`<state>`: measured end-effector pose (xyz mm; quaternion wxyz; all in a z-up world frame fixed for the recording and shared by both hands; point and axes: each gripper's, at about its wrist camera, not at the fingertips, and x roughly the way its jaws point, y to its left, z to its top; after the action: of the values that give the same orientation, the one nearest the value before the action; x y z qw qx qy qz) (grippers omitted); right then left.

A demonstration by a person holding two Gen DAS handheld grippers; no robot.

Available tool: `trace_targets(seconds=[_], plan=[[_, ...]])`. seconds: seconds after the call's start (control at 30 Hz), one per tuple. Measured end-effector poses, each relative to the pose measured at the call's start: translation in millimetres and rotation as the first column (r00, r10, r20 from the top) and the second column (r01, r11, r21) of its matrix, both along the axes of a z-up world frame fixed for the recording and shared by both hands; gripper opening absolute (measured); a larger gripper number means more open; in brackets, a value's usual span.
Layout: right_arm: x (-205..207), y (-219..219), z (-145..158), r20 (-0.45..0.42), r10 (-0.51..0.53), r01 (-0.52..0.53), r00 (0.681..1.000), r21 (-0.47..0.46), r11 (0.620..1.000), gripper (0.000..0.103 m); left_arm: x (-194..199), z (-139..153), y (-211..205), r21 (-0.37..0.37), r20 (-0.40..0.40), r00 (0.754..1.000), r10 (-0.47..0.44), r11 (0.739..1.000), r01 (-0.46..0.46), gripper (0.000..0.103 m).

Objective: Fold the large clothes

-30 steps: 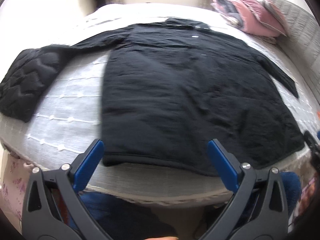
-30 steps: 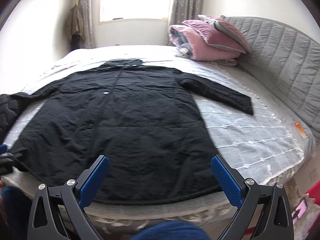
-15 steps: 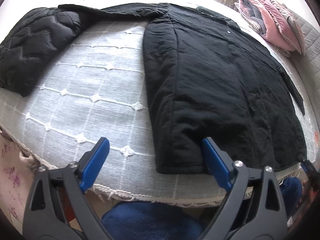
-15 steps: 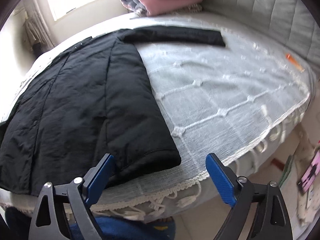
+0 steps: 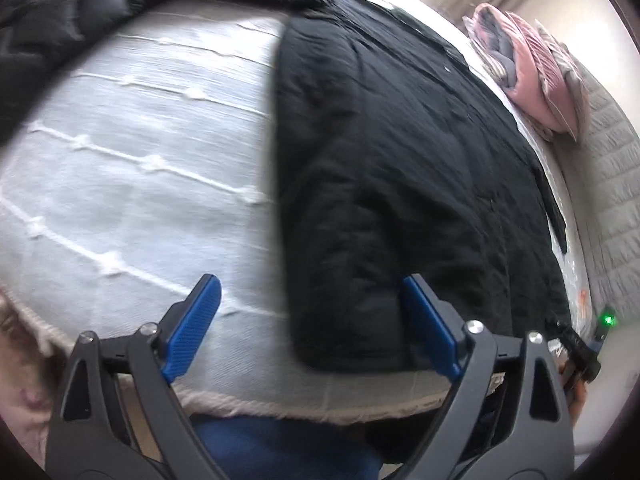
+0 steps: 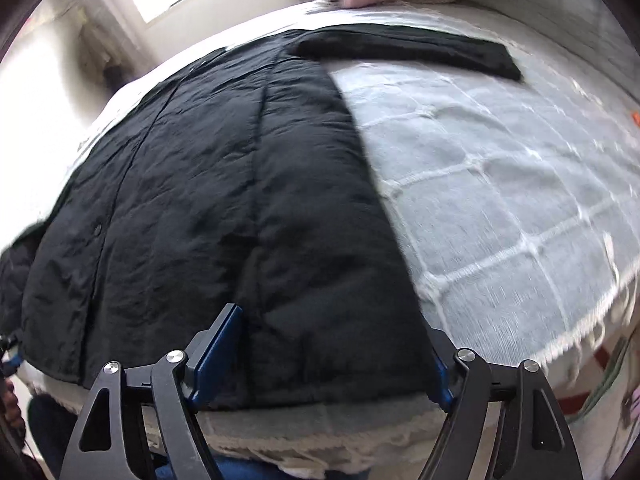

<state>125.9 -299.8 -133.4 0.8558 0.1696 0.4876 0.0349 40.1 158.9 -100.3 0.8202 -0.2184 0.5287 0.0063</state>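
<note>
A long black quilted coat [image 5: 400,160] lies flat and spread out on the bed, hem toward me; it also shows in the right wrist view [image 6: 224,200]. My left gripper [image 5: 312,320] is open, low at the hem's left corner, with the corner between its blue fingers [image 5: 192,320]. My right gripper [image 6: 336,344] is open around the hem's right corner, one blue finger [image 6: 216,344] resting on the fabric. The coat's right sleeve [image 6: 420,50] lies stretched out across the bedspread.
The bed has a pale grey checked bedspread [image 6: 500,184] with a fringed edge. A second black quilted garment [image 5: 52,12] lies at the far left. Pink pillows [image 5: 532,76] and a grey padded headboard [image 5: 608,184] are at the right. A small orange object [image 6: 635,117] lies near the right edge.
Both grippers have dropped lower and closer to the coat's hem, each now straddling a bottom corner. Both stay open. The coat has not moved.
</note>
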Motion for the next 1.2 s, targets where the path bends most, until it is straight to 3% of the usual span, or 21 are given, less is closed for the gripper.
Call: trace_targets(seconds=[0.03,0.07,0.1,0.17,0.23,0.43,0.57,0.63,0.77,0.83,0.9,1.03,1.07,1.13,1.2], plan=[[3.2,1.2,1.3,0.006,0.011,-0.011,1.0,0.001,1.0,0.054,3.8,-1.9,-4.5,0.008,-0.021,1.0,-0.012,1.0,0.012,0.061],[6.4,1.3,0.8,0.006,0.023,-0.023,1.0,0.019,1.0,0.032,6.6,-2.5,-7.7,-0.01,-0.027,0.999,-0.021,1.0,0.02,0.036],[10.5,0.1,-2.2,-0.001,0.043,-0.043,0.999,0.068,0.997,0.024,8.6,-3.2,-11.0,-0.031,-0.032,0.999,-0.022,0.999,0.021,0.028],[12.2,-2.2,-4.2,-0.011,0.043,-0.041,0.999,0.103,0.994,0.017,10.2,2.7,-18.1,0.009,-0.018,1.0,-0.022,1.0,0.022,0.015],[8.7,-1.7,7.0,0.024,0.031,-0.033,0.999,0.098,0.995,0.011,4.4,18.3,-18.7,0.021,0.014,1.0,-0.003,1.0,0.003,0.011],[-14.4,-10.8,82.5,0.197,0.009,-0.041,0.98,0.155,0.987,0.008,-14.1,83.4,7.3,-0.044,0.137,0.988,0.066,0.997,-0.061,0.01],[-19.8,-17.5,120.2,0.262,-0.021,-0.008,0.965,0.11,0.994,0.006,-9.7,78.2,4.2,0.023,0.127,0.99,0.065,0.997,-0.069,0.011],[-17.5,-17.1,113.3,0.234,-0.023,0.005,0.972,0.078,0.997,0.006,-8.3,52.5,2.3,0.031,0.055,0.997,0.057,0.998,-0.059,0.011],[-12.6,-15.6,48.7,0.057,-0.029,0.024,0.998,0.08,0.997,0.006,-10.3,20.7,7.8,0.003,-0.001,0.997,0.075,0.997,-0.075,0.016],[-14.0,-16.0,22.6,0.001,-0.043,0.043,0.999,0.082,0.996,0.007,-10.7,20.9,12.7,-0.01,-0.001,0.997,0.076,0.997,-0.076,0.021],[-15.2,-17.3,10.0,-0.014,-0.055,0.056,0.998,0.11,0.992,0.008,-14.6,23.6,17.5,0.007,0.003,0.997,0.076,0.997,-0.076,0.036],[-19.2,-22.1,19.6,0.01,-0.078,0.076,0.997,0.108,0.991,0.017,-29.3,37.7,31.7,0.003,0.039,0.994,0.102,0.995,-0.103,0.04],[-21.5,-25.8,25.7,0.022,-0.091,0.089,0.996,0.085,0.992,0.027,-29.4,42.9,31.5,0.003,0.052,0.993,0.106,0.994,-0.106,0.042],[-29.9,-33.4,48.6,0.064,-0.171,0.173,0.983,-0.028,0.985,0.032,-36.4,59.2,34.1,0.053,0.088,0.989,0.121,0.991,-0.126,0.042],[-43.6,-41.2,74.3,0.148,-0.256,0.276,0.955,-0.127,0.953,0.034,-37.2,73.4,31.6,0.105,0.141,0.98,0.138,0.983,-0.153,0.051]])
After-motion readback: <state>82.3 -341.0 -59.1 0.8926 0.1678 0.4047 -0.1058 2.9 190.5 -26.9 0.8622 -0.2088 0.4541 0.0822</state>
